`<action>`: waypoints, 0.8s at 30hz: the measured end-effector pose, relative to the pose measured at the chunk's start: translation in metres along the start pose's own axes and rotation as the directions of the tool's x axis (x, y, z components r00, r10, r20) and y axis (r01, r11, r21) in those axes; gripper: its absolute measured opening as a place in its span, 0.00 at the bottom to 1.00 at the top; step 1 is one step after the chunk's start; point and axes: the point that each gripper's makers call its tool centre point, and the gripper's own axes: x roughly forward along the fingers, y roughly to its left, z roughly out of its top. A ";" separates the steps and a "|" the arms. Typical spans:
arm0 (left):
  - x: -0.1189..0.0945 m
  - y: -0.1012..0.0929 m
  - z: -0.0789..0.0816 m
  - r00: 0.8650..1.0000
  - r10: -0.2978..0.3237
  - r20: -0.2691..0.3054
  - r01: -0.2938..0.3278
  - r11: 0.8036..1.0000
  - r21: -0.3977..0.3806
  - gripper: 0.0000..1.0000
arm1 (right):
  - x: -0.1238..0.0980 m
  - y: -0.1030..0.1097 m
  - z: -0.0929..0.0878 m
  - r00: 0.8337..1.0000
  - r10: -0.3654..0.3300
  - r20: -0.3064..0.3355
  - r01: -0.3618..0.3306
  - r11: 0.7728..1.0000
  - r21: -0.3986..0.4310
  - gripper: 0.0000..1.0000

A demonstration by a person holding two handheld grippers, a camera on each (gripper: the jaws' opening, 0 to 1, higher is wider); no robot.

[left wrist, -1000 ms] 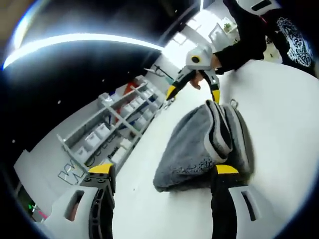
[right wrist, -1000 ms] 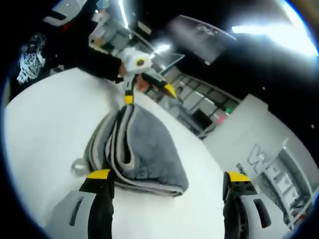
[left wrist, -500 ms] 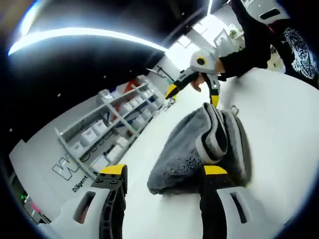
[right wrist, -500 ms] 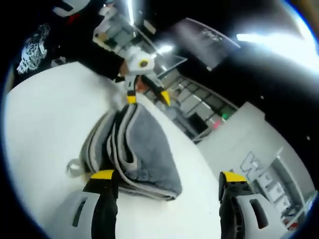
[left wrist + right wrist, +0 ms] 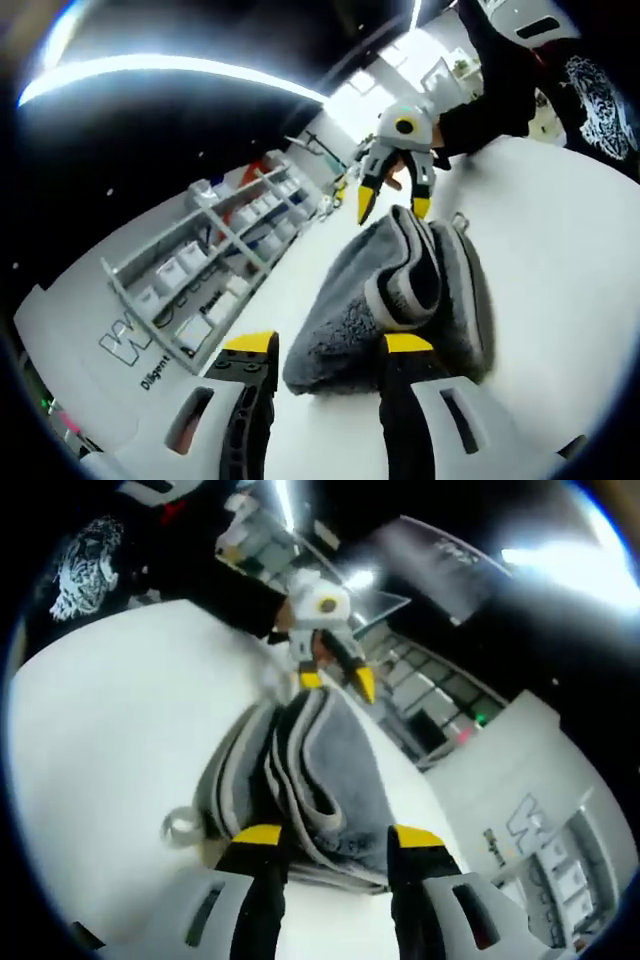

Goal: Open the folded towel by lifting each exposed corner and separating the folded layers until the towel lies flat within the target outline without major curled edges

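A folded grey plush towel with a paler edge band point(image 5: 400, 290) lies on a white table top point(image 5: 560, 260), filling the middle of the left gripper view. The left gripper point(image 5: 325, 345), white-bodied with black jaws tipped in yellow, rises from the bottom of that frame; its jaws stand apart, the right one pressed against the near end of the towel's layers and the left one over bare table, so it grips nothing. At the towel's far end, in the upper centre, the right gripper point(image 5: 392, 203) points its yellow tips down at the fold with a narrow gap between them. A grey rack of white storage bins point(image 5: 215, 260) runs along the left side.

In the right gripper view the towel point(image 5: 310, 770) sits at centre (its stacked layers showing as curved bands), and the right gripper point(image 5: 335, 833) straddles the near edge with parted jaws, nothing pinched. The left gripper point(image 5: 338, 680) meets the far corner, upper centre. A small pale hanging loop point(image 5: 183, 826) lies beside the towel at lower left.
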 end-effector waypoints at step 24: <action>0.004 -0.021 0.010 0.997 -0.083 -0.006 0.083 0.996 0.026 0.04 | 0.000 -0.005 -0.002 1.000 -0.007 0.021 0.006 0.999 0.054 0.10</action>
